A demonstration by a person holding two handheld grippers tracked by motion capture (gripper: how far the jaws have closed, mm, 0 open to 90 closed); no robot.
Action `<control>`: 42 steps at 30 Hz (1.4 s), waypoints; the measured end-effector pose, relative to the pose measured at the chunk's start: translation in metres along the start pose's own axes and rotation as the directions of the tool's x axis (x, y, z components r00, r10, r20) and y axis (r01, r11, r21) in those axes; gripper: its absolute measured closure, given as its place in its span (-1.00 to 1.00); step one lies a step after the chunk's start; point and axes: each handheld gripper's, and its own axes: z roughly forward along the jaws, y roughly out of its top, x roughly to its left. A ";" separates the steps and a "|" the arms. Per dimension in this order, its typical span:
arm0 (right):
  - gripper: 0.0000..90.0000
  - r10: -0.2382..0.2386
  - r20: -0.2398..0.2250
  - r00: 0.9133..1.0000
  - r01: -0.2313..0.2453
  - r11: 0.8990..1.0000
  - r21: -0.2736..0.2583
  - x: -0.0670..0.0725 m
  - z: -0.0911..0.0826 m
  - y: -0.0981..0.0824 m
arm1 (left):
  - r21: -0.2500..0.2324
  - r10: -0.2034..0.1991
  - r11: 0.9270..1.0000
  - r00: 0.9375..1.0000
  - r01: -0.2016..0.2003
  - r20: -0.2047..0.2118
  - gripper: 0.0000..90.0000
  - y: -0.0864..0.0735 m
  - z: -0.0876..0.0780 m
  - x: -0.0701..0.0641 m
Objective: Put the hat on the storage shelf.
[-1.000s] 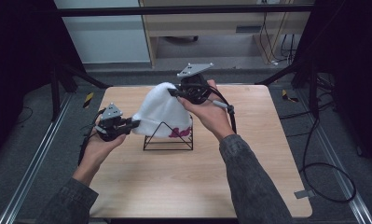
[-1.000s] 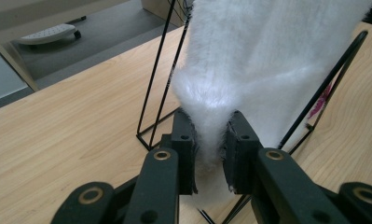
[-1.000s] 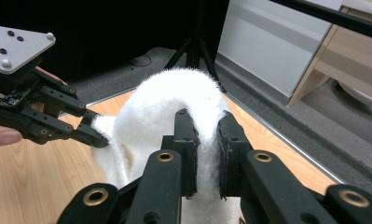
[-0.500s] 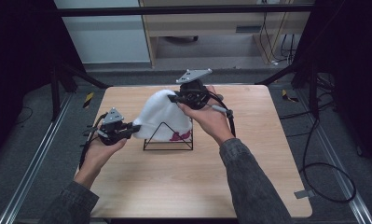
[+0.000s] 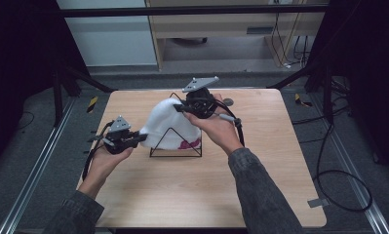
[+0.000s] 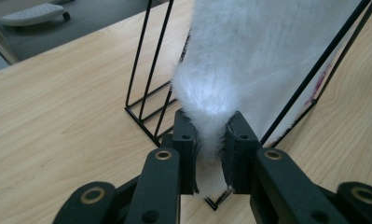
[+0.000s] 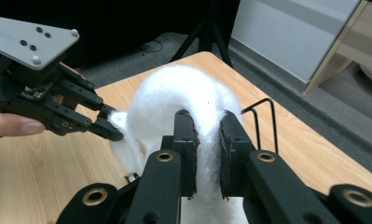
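On the wooden table, roughly mid-width and toward the far half, a black wire stand of triangular outline carries a white fluffy hat draped over it; a pink patch shows at the hat's lower right edge. Left hand-held gripper, held in the person's left hand, sits just left of the stand, jaws pointing right and pinched on the hat's lower left edge. Left gripper view: white fur squeezed between the two black jaws, stand wires running up either side of it, table grain beneath. Right hand-held gripper, in the right hand, is at the hat's upper far side, grey three-cornered plate on top, jaws closed on the fabric near the crown. Right gripper view: a fold of the hat clamped between the jaws, a curved wire end of the stand to the right, and the left hand-held gripper biting the hat's edge farther off. Hat is stretched between both grips, upper part lifted slightly off the wire. Dark sleeves enter from the near edge.
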 end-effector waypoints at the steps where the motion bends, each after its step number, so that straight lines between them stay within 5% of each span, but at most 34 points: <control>1: 0.77 -0.002 0.000 1.000 0.002 1.000 0.008 0.001 0.001 -0.001 | 0.003 -0.004 1.000 1.000 0.004 0.001 0.71 -0.001 0.001 0.000; 32: 0.63 -0.009 -0.029 1.000 0.011 0.997 0.075 0.014 0.015 -0.015 | 0.075 -0.019 0.997 1.000 0.017 0.022 0.71 -0.022 0.011 0.002; 42: 0.23 -0.005 -0.031 0.999 0.007 0.998 0.070 0.018 0.012 -0.014 | 0.065 -0.040 0.997 0.999 0.039 0.009 0.57 -0.023 0.001 0.009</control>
